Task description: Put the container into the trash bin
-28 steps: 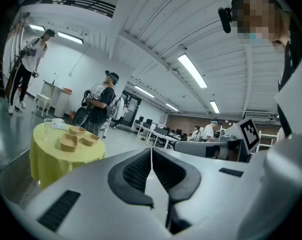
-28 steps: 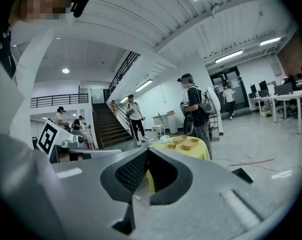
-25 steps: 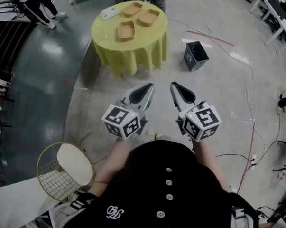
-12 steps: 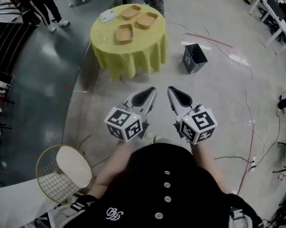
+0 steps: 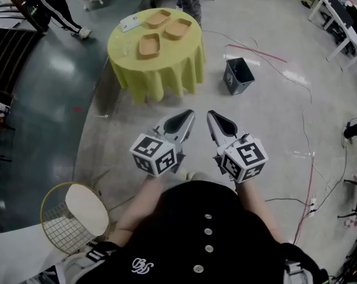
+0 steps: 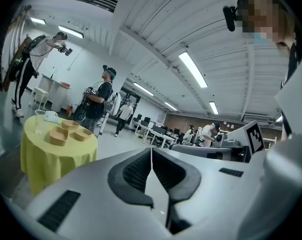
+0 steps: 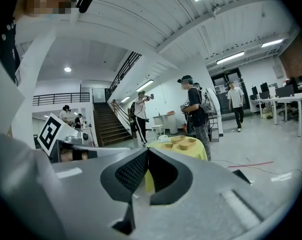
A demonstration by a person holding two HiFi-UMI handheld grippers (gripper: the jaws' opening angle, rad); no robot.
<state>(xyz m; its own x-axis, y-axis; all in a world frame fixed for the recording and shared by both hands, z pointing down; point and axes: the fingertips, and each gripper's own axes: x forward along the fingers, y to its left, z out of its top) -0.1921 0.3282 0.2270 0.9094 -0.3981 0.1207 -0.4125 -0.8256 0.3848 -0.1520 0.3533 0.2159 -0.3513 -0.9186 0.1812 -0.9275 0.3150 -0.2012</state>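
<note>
Three tan containers (image 5: 149, 44) lie on a round table with a yellow cloth (image 5: 160, 73) at the upper middle of the head view; they also show in the left gripper view as containers (image 6: 58, 135) and in the right gripper view as containers (image 7: 185, 143). A dark trash bin (image 5: 238, 75) stands tilted on the floor to the table's right. My left gripper (image 5: 190, 115) and right gripper (image 5: 209, 116) hover side by side well short of the table, both shut and holding nothing.
A wire-frame chair with a white seat (image 5: 74, 216) sits at my lower left. Cables (image 5: 311, 158) trail over the floor on the right. A white item (image 5: 131, 22) lies on the table's far edge. People (image 6: 97, 100) stand beyond the table; stairs (image 7: 106, 124) rise behind.
The table and bin have slid slightly left and up in the head view, and both grippers sit a bit lower. The jaws stay shut.
</note>
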